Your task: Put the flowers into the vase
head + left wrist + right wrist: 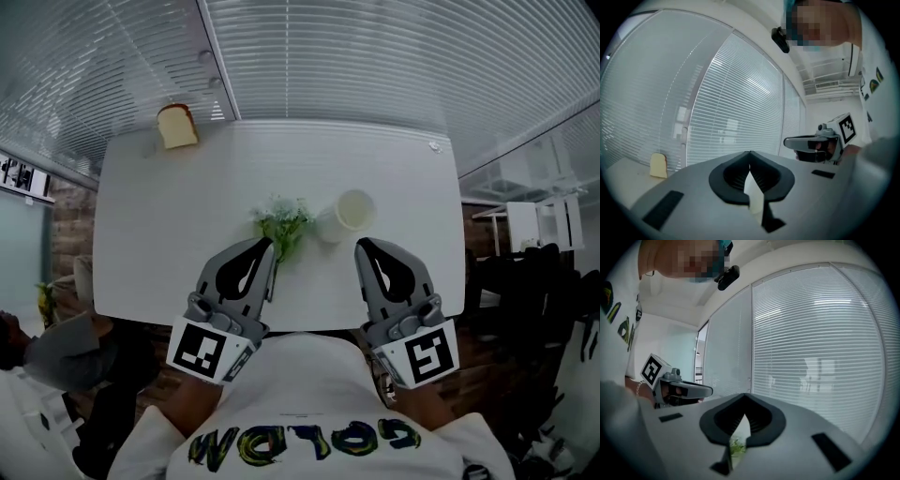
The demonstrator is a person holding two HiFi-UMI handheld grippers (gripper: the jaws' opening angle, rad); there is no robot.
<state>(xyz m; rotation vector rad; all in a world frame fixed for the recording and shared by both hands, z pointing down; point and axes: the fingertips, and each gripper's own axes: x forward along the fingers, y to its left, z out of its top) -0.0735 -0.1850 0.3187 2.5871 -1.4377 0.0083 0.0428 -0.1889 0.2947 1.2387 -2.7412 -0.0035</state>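
A small bunch of flowers (283,225) with pale blooms and green stems lies on the white table (169,253), near its front middle. Just right of it stands a white vase (349,214), seen from above. My left gripper (266,244) is shut and empty, its tip just short of the flower stems. My right gripper (362,246) is shut too, empty, just in front of the vase. In the right gripper view a bit of green flowers (736,446) shows through the closed jaws. The left gripper view shows its jaws closed tip to tip (749,153).
A slice of toast (176,126) stands at the table's far left corner, also seen as toast (658,165) in the left gripper view. Window blinds (375,56) run behind the table. A person (56,347) sits low at the left, chairs (544,262) at the right.
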